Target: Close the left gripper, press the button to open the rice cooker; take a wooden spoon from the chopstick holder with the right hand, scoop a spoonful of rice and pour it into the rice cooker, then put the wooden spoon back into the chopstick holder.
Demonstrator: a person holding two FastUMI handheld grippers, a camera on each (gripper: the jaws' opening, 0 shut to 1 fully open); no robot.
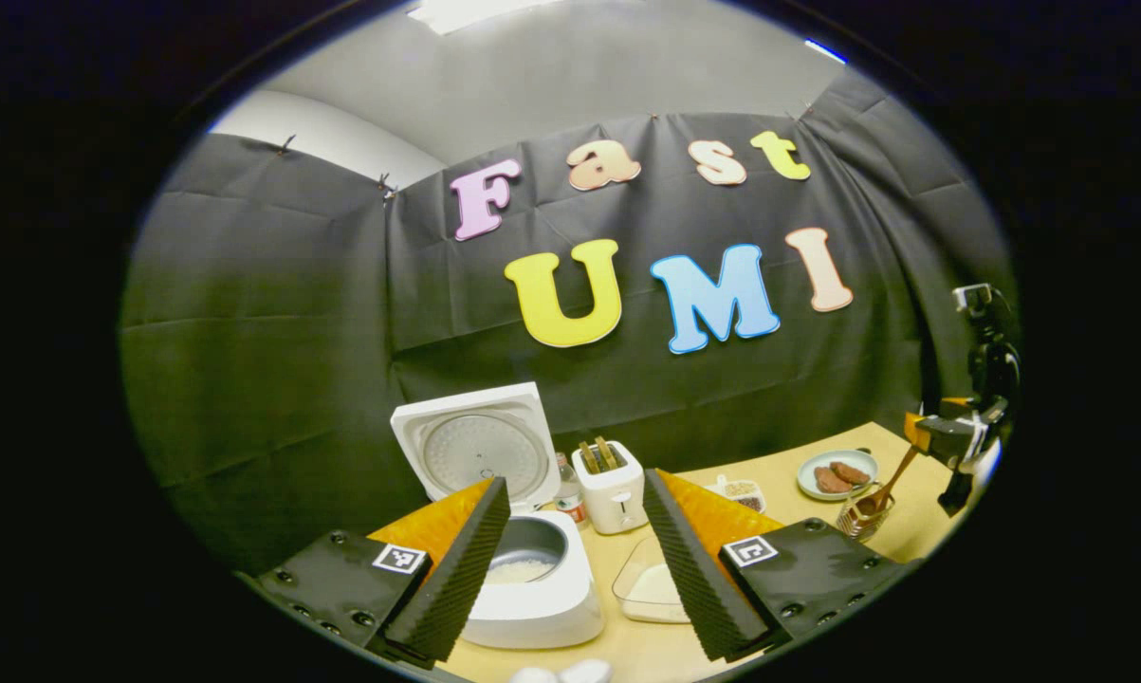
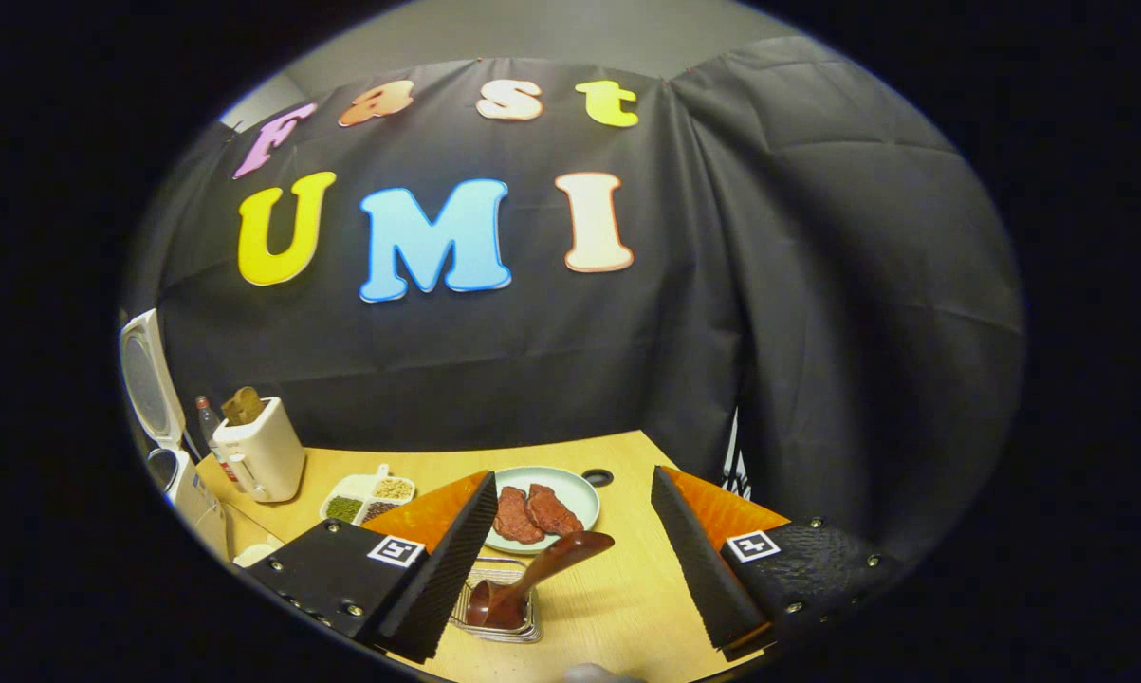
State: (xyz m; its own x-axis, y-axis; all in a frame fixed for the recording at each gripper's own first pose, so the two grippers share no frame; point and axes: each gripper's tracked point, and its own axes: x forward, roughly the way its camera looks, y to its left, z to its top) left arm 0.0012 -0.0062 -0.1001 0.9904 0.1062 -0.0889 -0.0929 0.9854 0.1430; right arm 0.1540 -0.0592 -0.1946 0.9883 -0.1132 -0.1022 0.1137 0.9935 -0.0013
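Left gripper view is showing the rice cooker point(image 1: 532, 579) lid-up, white rice sitting in its pot, left tool point(image 1: 575, 560) gaping empty. Right gripper view is showing the dark wooden spoon point(image 2: 532, 574) leaning bowl-down in the wire chopstick holder point(image 2: 499, 599) on the counter point(image 2: 617, 588), between the wide-open, empty right tool's point(image 2: 570, 560) fingers.

Left gripper point(image 1: 575, 550): jaws wide apart, nothing between the fingers point(image 1: 456, 569), which enter the left gripper view from 7 and 5 o'clock. Right gripper point(image 2: 570, 560): jaws also spread wide, fingers point(image 2: 693, 560) not pressing anything. In the left gripper view the right gripper point(image 1: 949, 441) sits far off at 3 o'clock, raised, tilted downward.
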